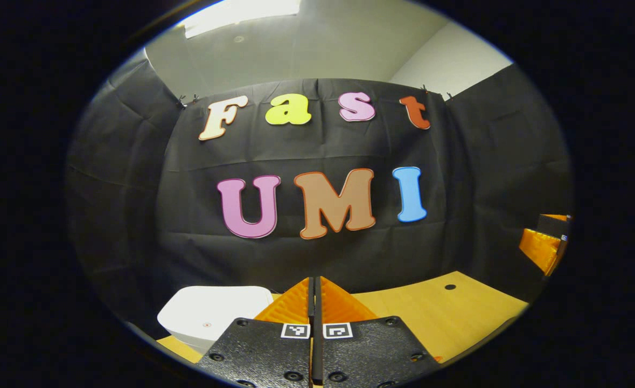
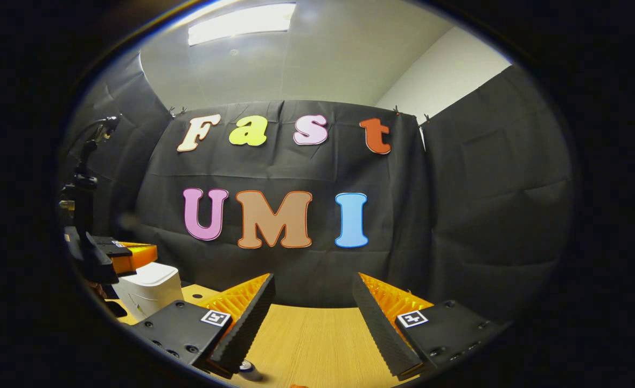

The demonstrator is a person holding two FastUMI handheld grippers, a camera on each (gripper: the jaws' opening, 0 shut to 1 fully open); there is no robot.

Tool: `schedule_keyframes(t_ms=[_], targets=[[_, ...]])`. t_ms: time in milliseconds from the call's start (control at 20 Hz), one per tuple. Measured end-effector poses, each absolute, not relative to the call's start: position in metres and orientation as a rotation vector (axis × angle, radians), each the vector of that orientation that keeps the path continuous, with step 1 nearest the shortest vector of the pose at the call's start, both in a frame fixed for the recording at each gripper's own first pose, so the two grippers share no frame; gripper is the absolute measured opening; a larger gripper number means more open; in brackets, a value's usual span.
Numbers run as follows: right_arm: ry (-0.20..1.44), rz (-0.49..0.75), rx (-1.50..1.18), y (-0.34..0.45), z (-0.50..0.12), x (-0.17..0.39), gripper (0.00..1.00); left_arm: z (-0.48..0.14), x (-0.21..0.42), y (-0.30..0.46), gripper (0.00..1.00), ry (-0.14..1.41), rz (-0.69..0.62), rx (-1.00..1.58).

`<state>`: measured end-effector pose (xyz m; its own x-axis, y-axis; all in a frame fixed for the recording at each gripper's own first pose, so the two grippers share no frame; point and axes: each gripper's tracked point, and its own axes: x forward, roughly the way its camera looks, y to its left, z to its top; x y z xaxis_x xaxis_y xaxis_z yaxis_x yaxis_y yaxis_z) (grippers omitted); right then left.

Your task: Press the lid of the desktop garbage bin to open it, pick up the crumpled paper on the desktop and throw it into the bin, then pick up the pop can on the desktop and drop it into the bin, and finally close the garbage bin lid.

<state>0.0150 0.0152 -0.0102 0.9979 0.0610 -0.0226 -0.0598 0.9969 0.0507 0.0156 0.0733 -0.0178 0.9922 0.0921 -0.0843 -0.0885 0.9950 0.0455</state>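
Bin lid shut, press pending

While the left gripper (image 1: pixel 314 302) hovers fingers together just beside the white bin (image 1: pixel 209 318), the right gripper (image 2: pixel 313 318) hangs jaws apart over the desktop (image 2: pixel 317 339). Lid looks like light, rigid plastic; press top centre.

Left tool (image 1: pixel 315 285) fingers pressed together; right tool (image 2: pixel 313 293) fingers spread.

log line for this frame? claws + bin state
left claw: shut, empty, raised beside bin | right claw: open, empty, over desktop | garbage bin: lid closed | stage: before lid press
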Motion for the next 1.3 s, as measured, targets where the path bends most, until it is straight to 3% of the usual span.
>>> schedule_keyframes(t_ms=[50,350,400,600,700,900,950,1000,1200,1300], targets=[[0.029,0.065,0.049,0.018,-0.013,0.016,0.96,-0.02,0.017,0.082,0.0,0.093,0.11,0.044],[0.063,0.087,0.033,0.034,-0.023,0.024,0.96,-0.047,0.02,0.148,0.0,0.176,0.253,0.058],[0.07,0.093,0.029,0.037,-0.024,0.025,1.0,-0.056,0.02,0.159,0.0,0.197,0.278,0.053],[0.087,0.11,-0.006,0.051,-0.028,0.029,0.96,-0.099,0.01,0.196,0.0,0.295,0.365,0.055],[0.094,0.119,-0.023,0.057,-0.031,0.029,0.96,-0.122,0.002,0.2,0.0,0.351,0.377,0.021],[0.14,0.144,-0.034,0.067,-0.046,0.029,1.0,-0.127,0.001,0.202,0.0,0.312,0.39,0.068],[0.149,0.141,-0.03,0.065,-0.049,0.028,0.96,-0.117,0.002,0.202,0.0,0.264,0.387,0.05],[0.157,0.143,-0.023,0.066,-0.051,0.028,1.0,-0.122,0.003,0.201,0.0,0.273,0.385,0.023],[0.17,0.134,-0.004,0.06,-0.054,0.03,0.96,-0.109,0.004,0.199,0.0,0.195,0.345,-0.004],[0.159,0.128,0.021,0.056,-0.052,0.03,0.96,-0.107,0.007,0.201,0.0,0.231,0.339,-0.058]])
